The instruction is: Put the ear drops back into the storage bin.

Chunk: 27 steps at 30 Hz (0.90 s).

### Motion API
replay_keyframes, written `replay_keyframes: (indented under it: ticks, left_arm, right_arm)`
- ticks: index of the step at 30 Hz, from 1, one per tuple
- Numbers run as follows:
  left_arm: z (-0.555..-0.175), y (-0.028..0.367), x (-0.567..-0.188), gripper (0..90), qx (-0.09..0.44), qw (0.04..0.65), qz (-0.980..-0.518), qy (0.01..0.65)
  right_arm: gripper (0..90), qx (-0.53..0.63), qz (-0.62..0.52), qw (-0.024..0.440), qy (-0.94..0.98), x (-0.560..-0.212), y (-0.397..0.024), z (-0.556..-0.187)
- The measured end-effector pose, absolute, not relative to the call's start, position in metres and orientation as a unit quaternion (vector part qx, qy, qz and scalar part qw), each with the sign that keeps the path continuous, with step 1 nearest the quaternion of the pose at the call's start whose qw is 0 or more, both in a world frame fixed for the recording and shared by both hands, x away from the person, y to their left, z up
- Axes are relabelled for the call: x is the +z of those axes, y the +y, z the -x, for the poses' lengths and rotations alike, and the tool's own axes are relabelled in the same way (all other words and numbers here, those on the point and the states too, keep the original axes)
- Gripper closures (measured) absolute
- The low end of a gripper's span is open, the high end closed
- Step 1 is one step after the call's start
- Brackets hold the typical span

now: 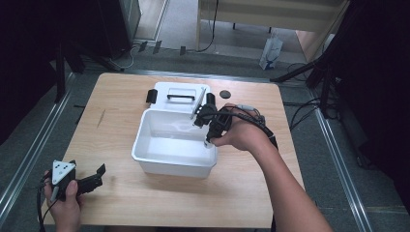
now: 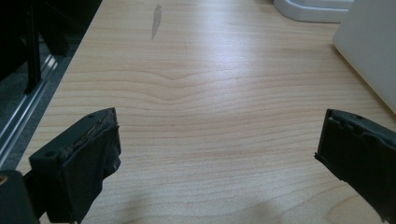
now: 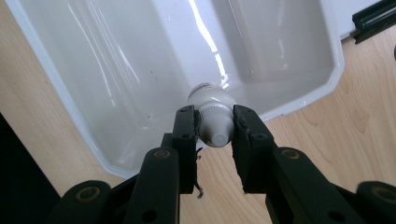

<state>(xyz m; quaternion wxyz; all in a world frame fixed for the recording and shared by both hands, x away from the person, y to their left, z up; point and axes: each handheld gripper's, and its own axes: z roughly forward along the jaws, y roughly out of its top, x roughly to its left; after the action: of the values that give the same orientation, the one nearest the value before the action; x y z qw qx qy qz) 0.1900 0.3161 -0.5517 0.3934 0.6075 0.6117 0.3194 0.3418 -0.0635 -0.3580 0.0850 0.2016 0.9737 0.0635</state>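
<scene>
On the pale wooden desk [image 1: 145, 193]: a white rectangular plastic tub [image 1: 145, 145] at the middle, open and bare inside. Behind it and touching its far rim, a flat white lid [image 1: 164, 90] with a black handle [image 1: 181, 97] and a black clip [image 1: 151, 95] at its left edge. Just right of the lid, a small dark round disc [image 1: 224, 94]; on the desk's left part, a thin grey streak [image 1: 101, 118].

Over the tub's right rim, the right gripper [image 3: 214, 122], jaws clamped on the ribbed cap of a small white plastic tube [image 3: 212, 112]. Tube's long axis in line with the jaws, cap towards the camera, body pointing away and down into the tub, near its right wall.

At the near left corner of the desk, well apart from the tub, the left gripper [image 2: 219, 149], jaws spread wide, nothing between them but bare wood, pointing towards the tub's left wall.
</scene>
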Motion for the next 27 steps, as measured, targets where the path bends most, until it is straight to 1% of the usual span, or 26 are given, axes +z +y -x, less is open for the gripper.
replay_keyframes:
  ticks: [5, 27]
  left_arm:
    - [-0.190, 0.316, -0.552, 0.4, 0.319, 0.393, -0.608, 0.611]
    - [-0.190, 0.316, -0.552, 0.3, 0.319, 0.393, -0.610, 0.610]
  right_arm:
    - [72.3, 0.060, -0.168, 0.095, 0.979, -0.370, -0.065, -0.343]
    - [72.1, 0.041, -0.102, 0.095, 0.989, -0.415, -0.057, -0.349]
